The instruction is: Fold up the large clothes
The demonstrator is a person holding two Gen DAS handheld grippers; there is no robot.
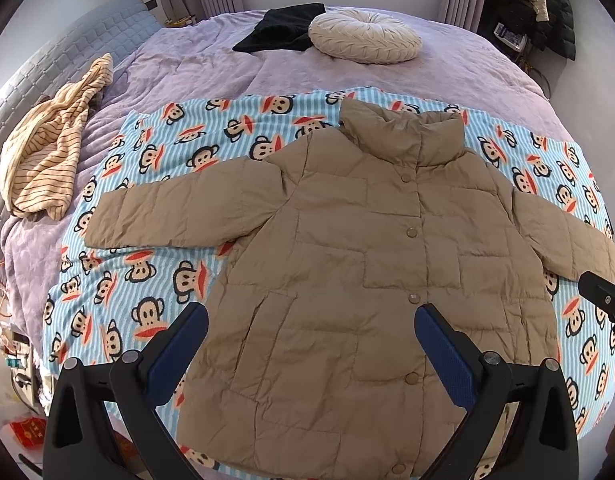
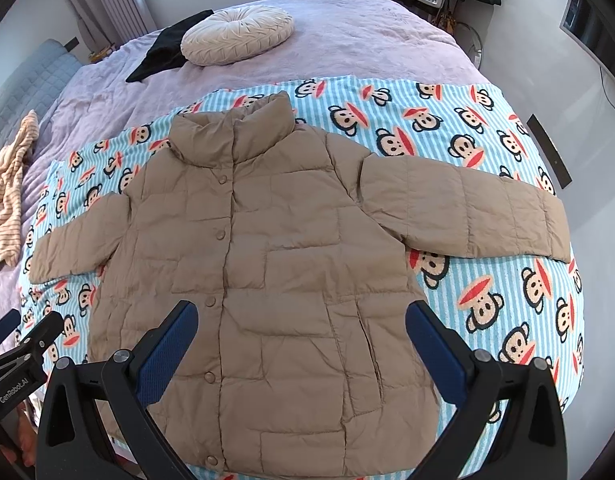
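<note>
Seen first from the left wrist camera, the left gripper (image 1: 311,320) hovers above the lower front of a tan puffer jacket (image 1: 347,260), its blue-padded jaws spread wide and holding nothing. The jacket lies flat, snapped closed, sleeves out to both sides, on a monkey-print blanket (image 1: 155,176) spread over a lilac bedspread (image 1: 211,68). A striped garment (image 1: 47,152) sits crumpled at the left edge of the bed; a round cream cushion (image 1: 365,36) overlaps a black cloth (image 1: 281,28) near the far edge.

From the right wrist camera, the right gripper (image 2: 301,318) likewise hangs wide open and empty over the jacket's hem area. The left gripper's tip shows at the lower left.
</note>
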